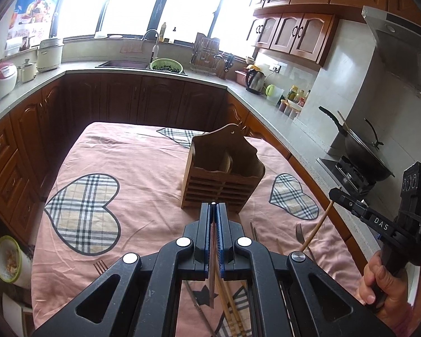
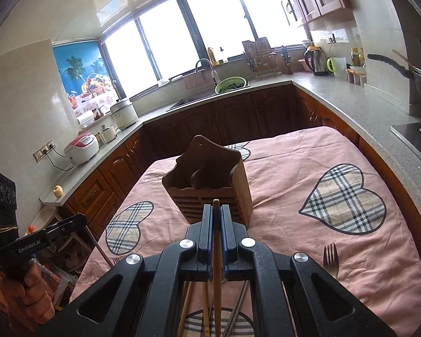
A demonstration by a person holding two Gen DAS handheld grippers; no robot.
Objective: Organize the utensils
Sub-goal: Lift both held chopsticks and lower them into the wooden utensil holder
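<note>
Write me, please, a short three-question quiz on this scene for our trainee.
1. True or false: the wooden holder lies on its side on the pink cloth.
2. What does the right gripper clamp? A) a fork B) a wooden chopstick C) a spoon
3. Fill in: the left gripper is ___ on a thin stick.
Key: 1 false, it stands upright; 2 B; 3 shut.
</note>
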